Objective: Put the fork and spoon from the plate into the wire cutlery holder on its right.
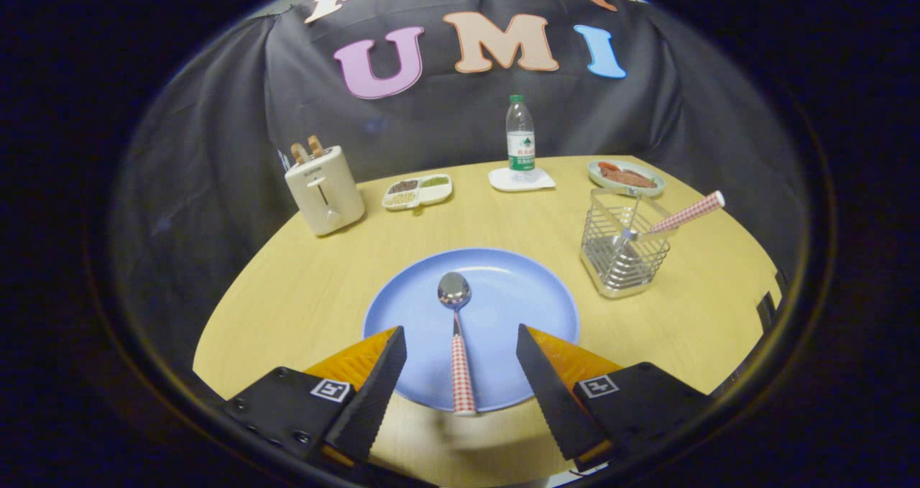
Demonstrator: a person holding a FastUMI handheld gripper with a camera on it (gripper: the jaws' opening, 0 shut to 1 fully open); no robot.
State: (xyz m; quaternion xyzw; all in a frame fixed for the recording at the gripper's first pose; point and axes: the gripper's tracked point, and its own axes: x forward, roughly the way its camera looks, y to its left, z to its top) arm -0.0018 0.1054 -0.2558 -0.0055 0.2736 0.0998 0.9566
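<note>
A spoon [457, 333] with a red-and-white checked handle lies on the blue plate [517, 287], bowl pointing away from me. Its handle runs back between my two fingers, reaching the plate's near rim. My gripper [460, 341] is open, hovering over the near part of the plate, its fingers on either side of the handle and apart from it. To the right of the plate stands the wire cutlery holder [624, 247]. A fork [679, 218] with the same checked handle leans in it, handle sticking up and out to the right.
On the round wooden table [287, 287], a cream toaster [325, 190] with toast stands at the back left. Beside it sits a divided snack dish [417, 190]. A water bottle [520, 139] stands on a white coaster, and a plate of food [626, 176] lies behind the holder.
</note>
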